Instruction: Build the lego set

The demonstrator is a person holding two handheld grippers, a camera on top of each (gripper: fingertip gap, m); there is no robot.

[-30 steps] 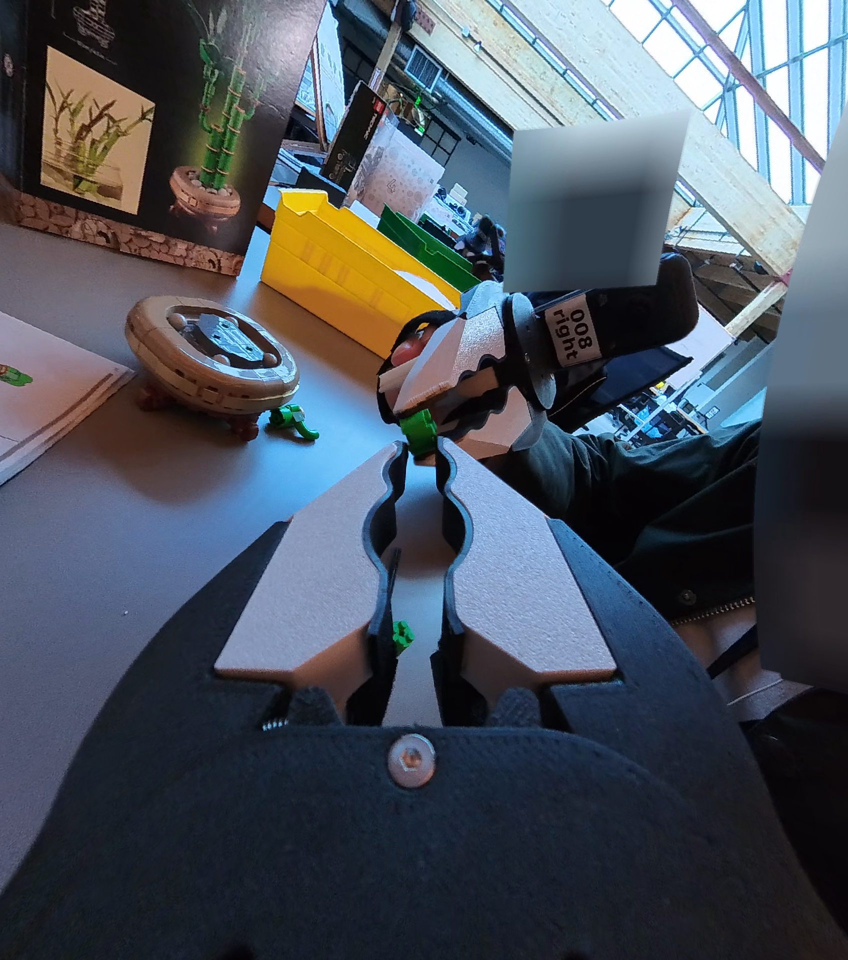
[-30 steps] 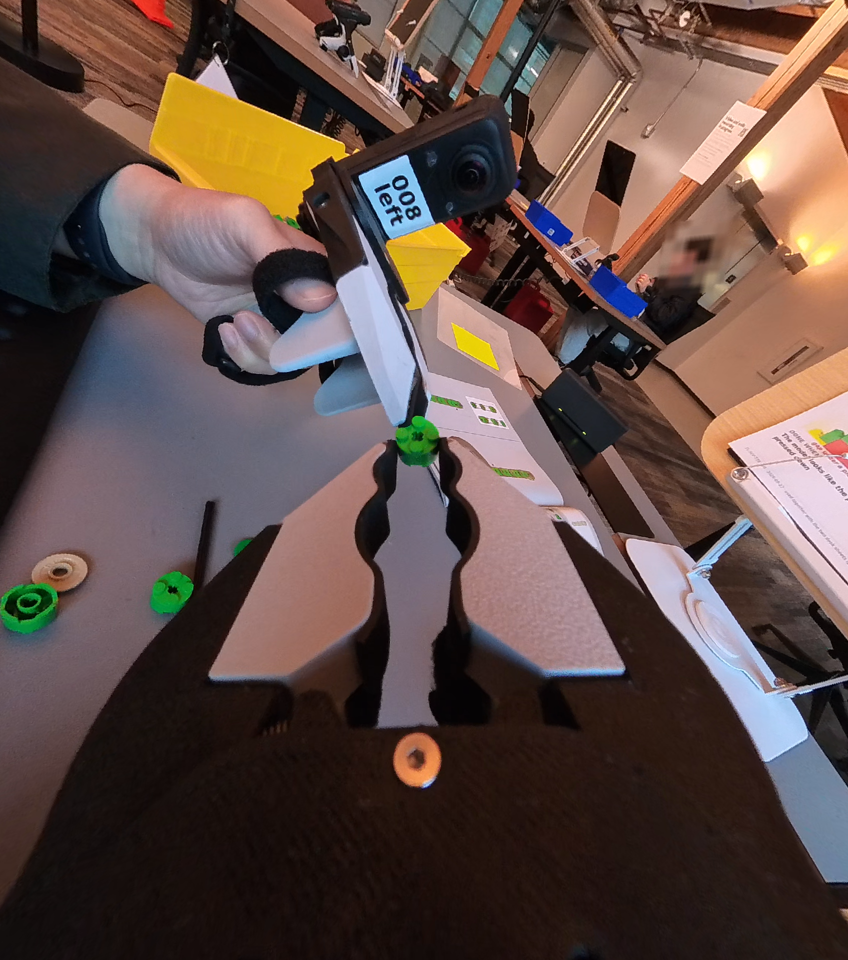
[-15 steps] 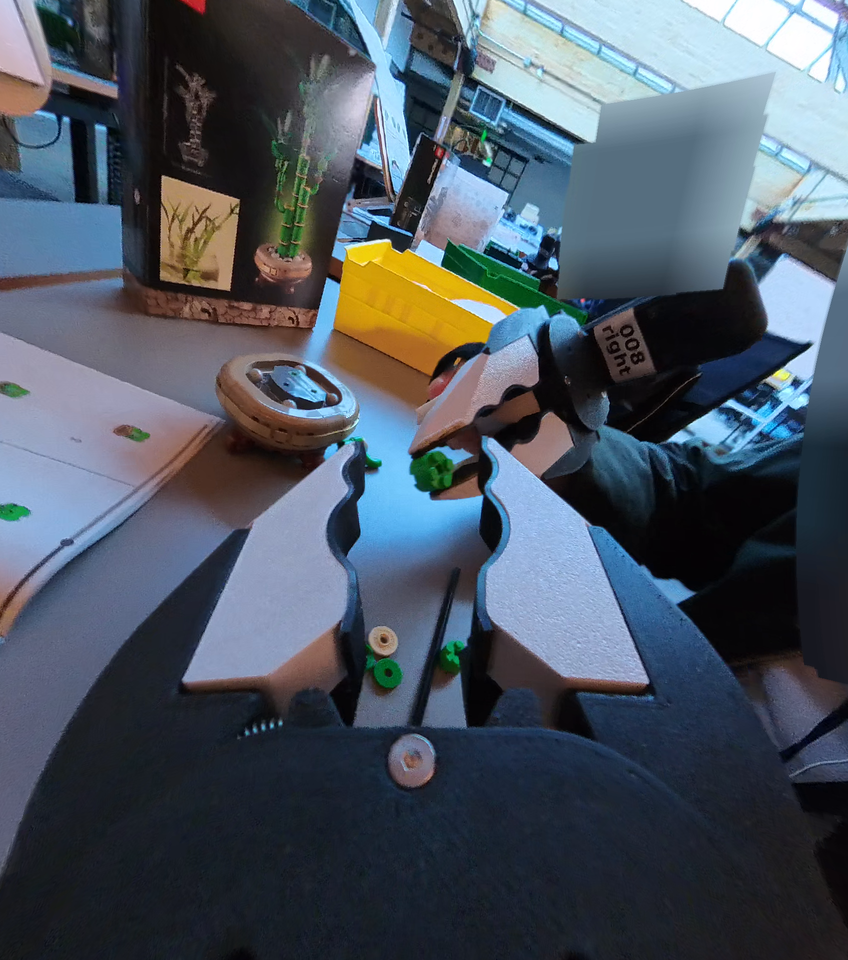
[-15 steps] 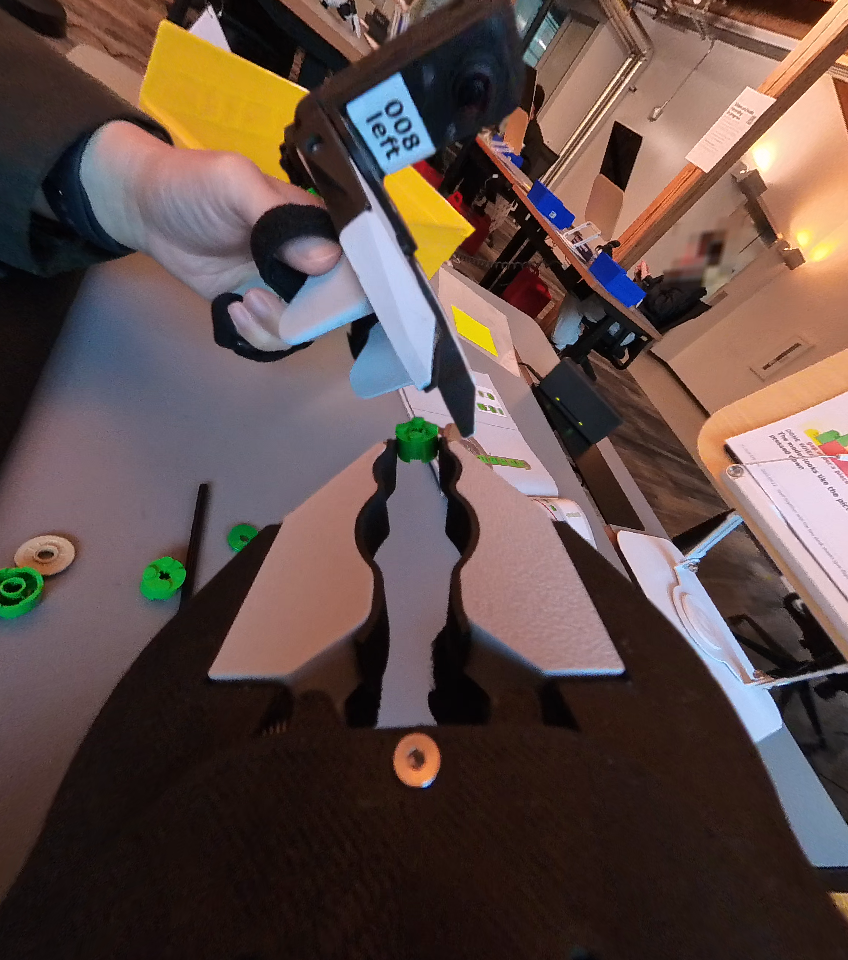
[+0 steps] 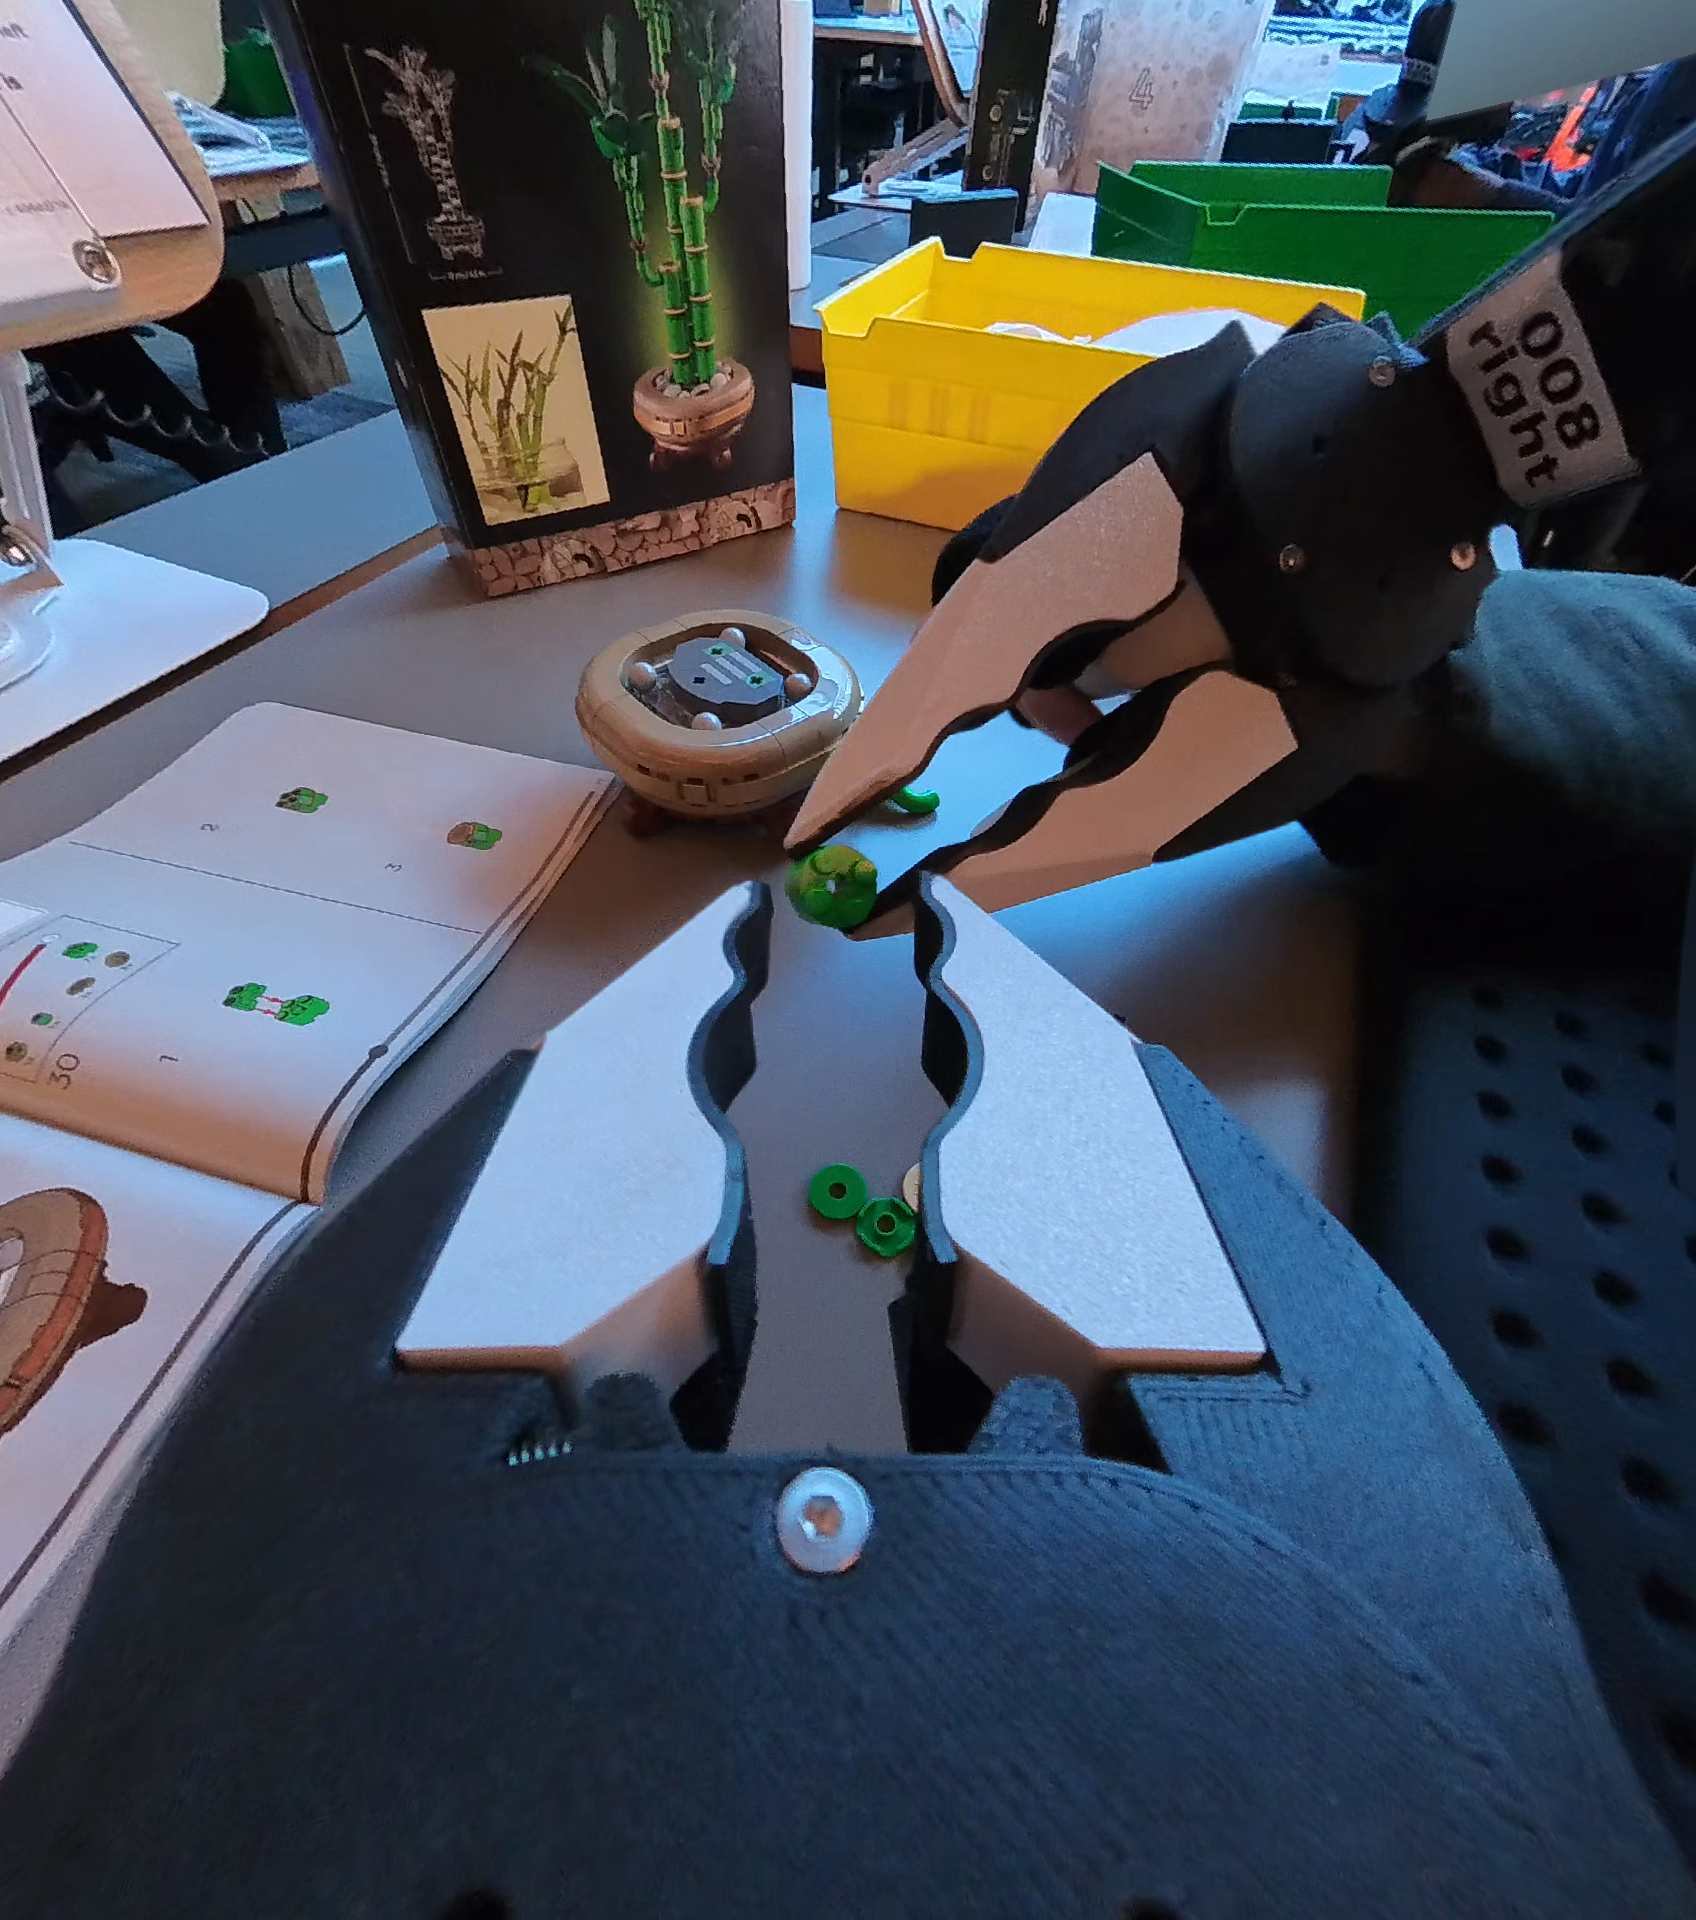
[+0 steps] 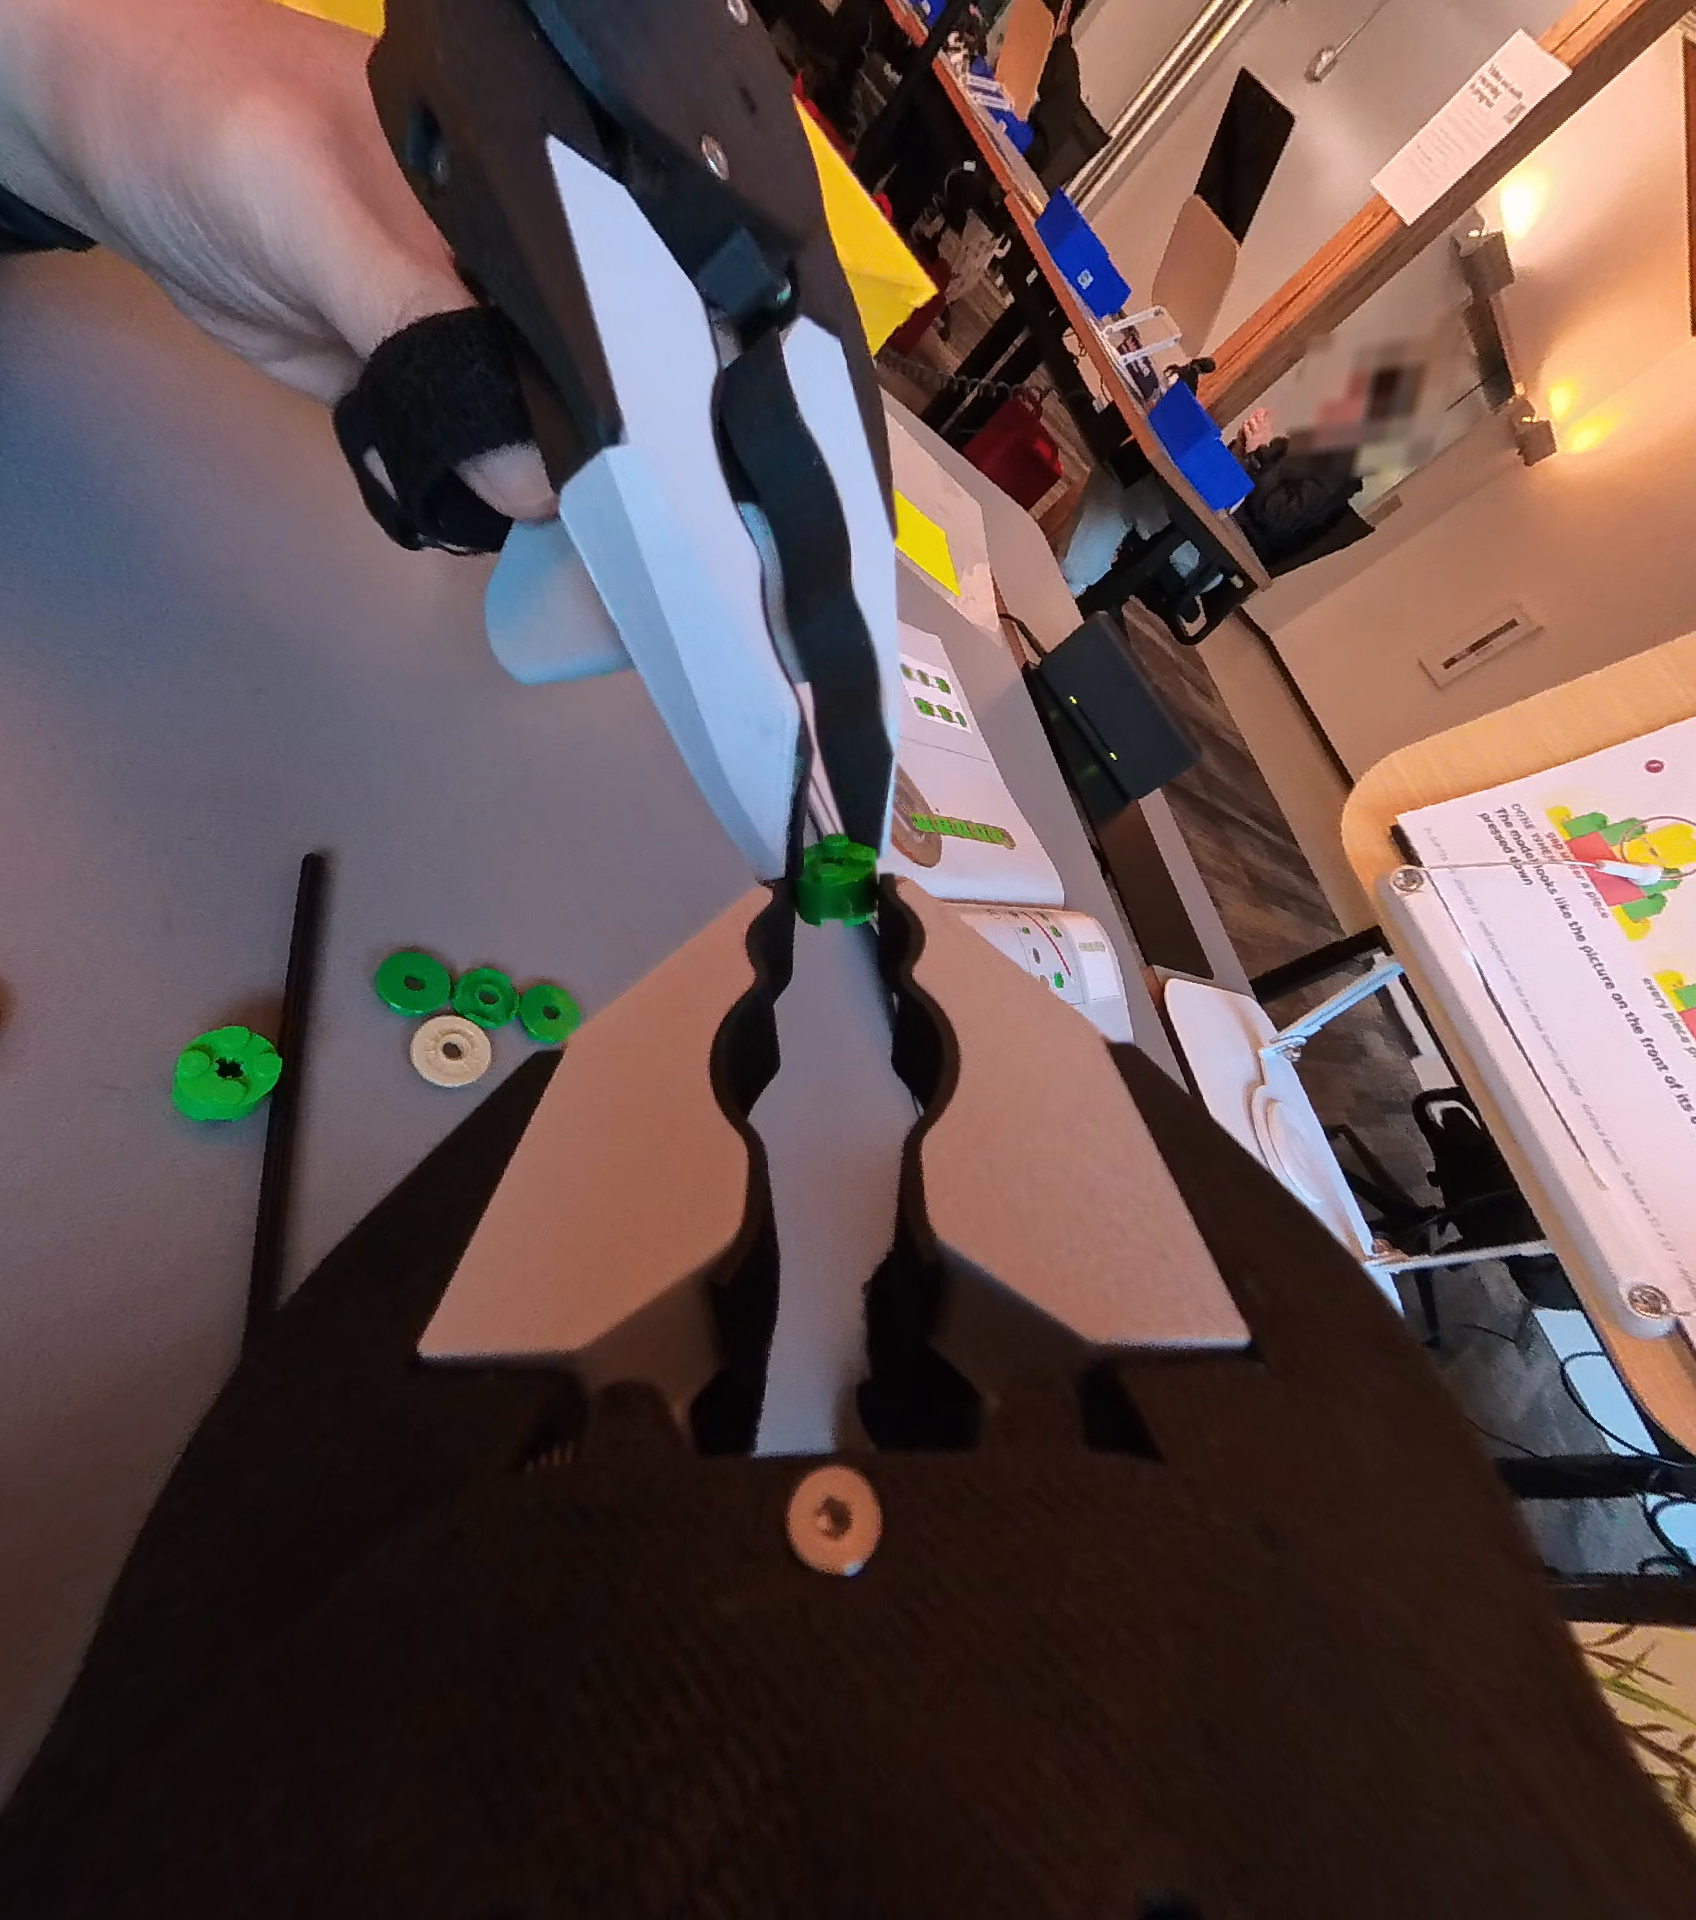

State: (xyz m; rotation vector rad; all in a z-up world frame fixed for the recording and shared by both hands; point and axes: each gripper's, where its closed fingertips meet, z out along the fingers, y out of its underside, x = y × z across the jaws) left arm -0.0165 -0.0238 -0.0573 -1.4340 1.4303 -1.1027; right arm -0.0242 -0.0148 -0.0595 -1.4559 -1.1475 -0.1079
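Readable print stands on a white label on the right gripper, as step numbers in the open booklet, on the box and on a clamped sheet.

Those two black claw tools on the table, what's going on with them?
A person is building a toy plant from bricks with a hand-held gripper in each hand. The right gripper pinches a small round green brick at its tips. The left gripper is open and empty, with its tips next to that brick. The tan pot base and loose green pieces wait on the table beside the open instruction booklet.
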